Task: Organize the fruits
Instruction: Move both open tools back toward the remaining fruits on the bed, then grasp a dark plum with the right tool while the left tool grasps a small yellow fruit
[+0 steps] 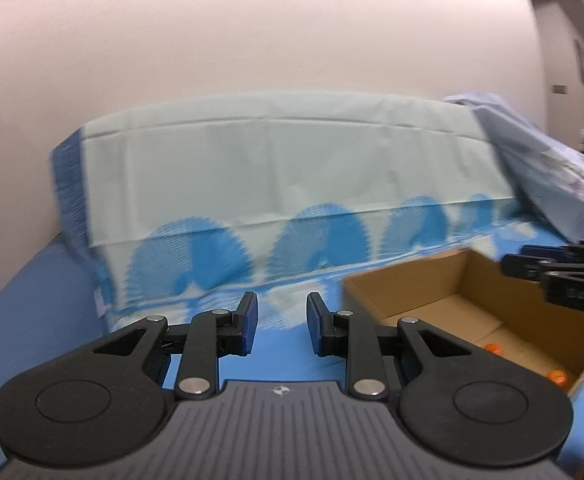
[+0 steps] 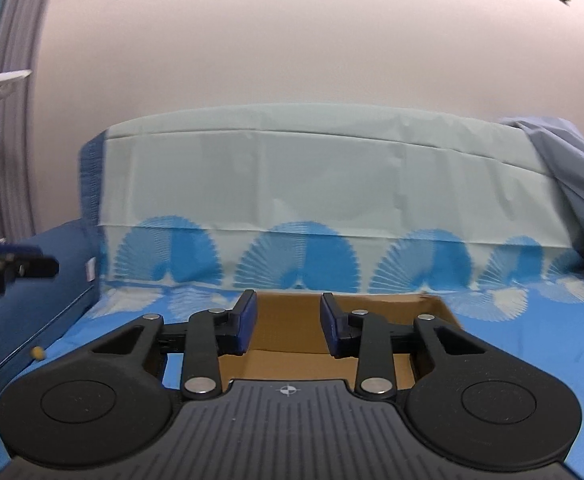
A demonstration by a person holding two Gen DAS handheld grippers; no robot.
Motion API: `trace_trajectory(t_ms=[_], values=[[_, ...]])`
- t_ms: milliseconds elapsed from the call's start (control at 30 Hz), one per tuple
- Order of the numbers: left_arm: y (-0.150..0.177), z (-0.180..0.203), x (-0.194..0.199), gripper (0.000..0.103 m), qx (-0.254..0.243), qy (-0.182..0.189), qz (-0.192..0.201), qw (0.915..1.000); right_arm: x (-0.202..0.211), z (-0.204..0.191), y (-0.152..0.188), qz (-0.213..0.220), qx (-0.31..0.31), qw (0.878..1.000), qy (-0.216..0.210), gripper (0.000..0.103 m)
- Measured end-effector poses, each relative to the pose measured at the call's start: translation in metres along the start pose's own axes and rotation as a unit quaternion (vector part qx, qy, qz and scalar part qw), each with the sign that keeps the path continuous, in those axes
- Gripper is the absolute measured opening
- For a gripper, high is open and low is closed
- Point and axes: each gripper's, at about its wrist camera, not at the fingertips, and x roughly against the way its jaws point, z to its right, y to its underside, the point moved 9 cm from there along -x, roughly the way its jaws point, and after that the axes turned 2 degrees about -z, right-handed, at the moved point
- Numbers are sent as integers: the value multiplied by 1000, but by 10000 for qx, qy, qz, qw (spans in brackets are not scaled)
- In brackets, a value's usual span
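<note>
Two things worry me, taken from my left to my right. Off to the left of my right tongs [image 2: 288, 326], low on the bed [image 2: 532, 360], lies a small yellow piece [image 2: 38, 353]. It may be a fruit, though it is too small for me to be sure. It sits just beside a darker blue cushion or mattress edge, and on soft bedding a clumsy nudge could roll it down into that seam, out of reach. My left tongs [image 1: 282, 324] are pinched to their narrowest, with only a slim gap between the blue pads and nothing in it. If I reached for any fruit like that, I would shove it along the sheet rather than pick it up, so I judge they must be spread first. To their right stands the cardboard box [image 1: 412, 292], with one orange fruit [image 1: 493, 349] and a second orange fruit [image 1: 557, 377] on its floor, so part of the sorting looks done. The other risk is crowding: my right tongs hover over the box's far right wall, near my left ones, and the light box could be knocked askew or tipped. The right tongs themselves stand a little apart, narrow, gripping nothing and touching nothing, with the box directly ahead of and below them.
</note>
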Motion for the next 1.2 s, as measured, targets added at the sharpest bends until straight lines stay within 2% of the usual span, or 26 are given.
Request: trace_trajectory(t_ms=[100,167,267,367,467,600,833,1000,1167,1200], values=[[25,-19,-7,29,150,-207,-355,9990,-5,-18,2,-57,141,9998,-140,36],[24,-27,-1,29,128,-291,-145,9994,-9,-28,4,-103,198,9995,-233,36],[44,-41,-5,30,100,-449,-365,9983,-12,-46,7,-147,297,9986,-414,36],[73,-64,-14,31,532,-576,-613,9950,-16,-66,10,-203,428,9970,-613,36],[105,-87,-27,31,961,-857,-1005,9866,-21,-86,15,-291,519,9949,-816,36],[115,-110,-32,31,1373,-973,-1096,9796,-25,-119,21,-380,655,9902,-1173,36],[123,-125,-39,31,1473,-1191,-1147,9752,-38,-183,44,-640,1034,9773,-1735,36],[129,-141,-48,31,1686,-1369,-1217,9685,-64,-205,62,-986,970,9767,-1640,36],[139,-159,-59,31,2041,-1554,-1337,9573,-105,-201,87,-1559,432,9811,-1062,41],[141,-164,-61,31,2133,-1609,-1361,9540,-113,-201,92,-1646,375,9812,-939,46]])
